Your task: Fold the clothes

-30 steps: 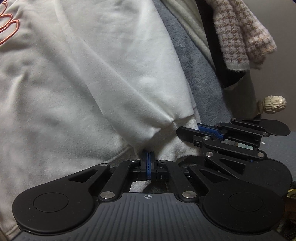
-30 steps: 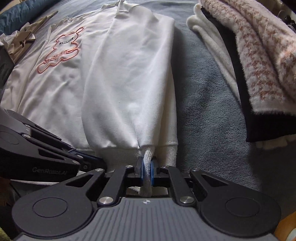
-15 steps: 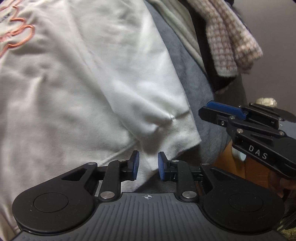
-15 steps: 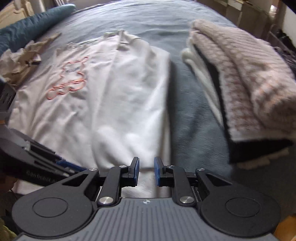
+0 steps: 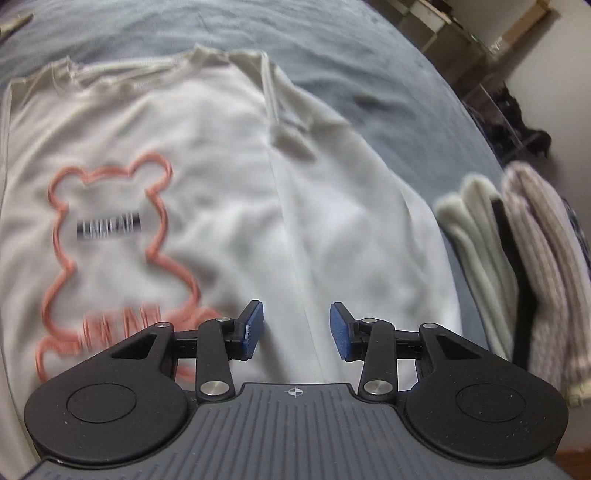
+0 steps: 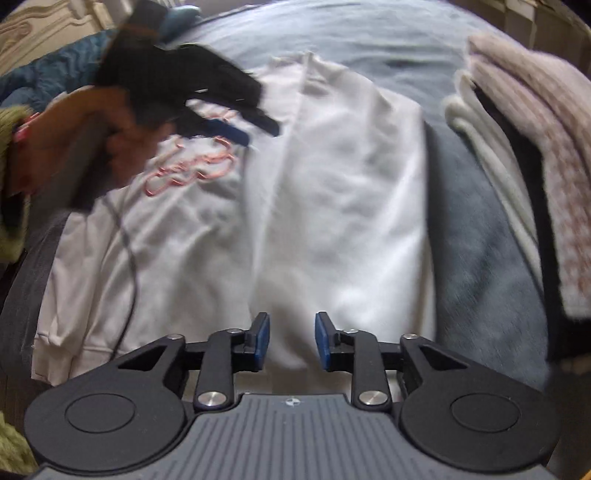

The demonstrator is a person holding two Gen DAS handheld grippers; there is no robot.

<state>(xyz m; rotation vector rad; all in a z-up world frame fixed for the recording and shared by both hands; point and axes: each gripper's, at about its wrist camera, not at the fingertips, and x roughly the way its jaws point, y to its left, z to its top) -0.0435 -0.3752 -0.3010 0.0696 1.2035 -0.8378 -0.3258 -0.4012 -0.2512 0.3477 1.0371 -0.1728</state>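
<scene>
A white sweatshirt [image 5: 229, 177] with a pink bear outline [image 5: 110, 236] lies flat on the grey bedcover, its right sleeve [image 5: 354, 229] folded down over the body. My left gripper [image 5: 296, 330] hovers above the sweatshirt's middle, jaws opening, nothing between them. In the right wrist view the same sweatshirt [image 6: 332, 206] lies below my right gripper [image 6: 291, 341], whose jaws are also opening and hold nothing; the cuff end sits just beyond the fingertips. The left gripper [image 6: 255, 125] shows there, blurred, over the bear print, held by a hand [image 6: 74, 140].
A pile of folded knitwear, cream, black and pink check [image 5: 517, 266], lies to the right of the sweatshirt [image 6: 524, 155]. Grey bedcover [image 6: 476, 258] separates them. A blue quilt [image 6: 48, 70] is at the far left. Shelving [image 5: 472, 33] stands beyond the bed.
Both grippers let go of the sleeve cuff and their jaws spread. The left gripper swung away to the left over the bear print; the right one drew back slightly.
</scene>
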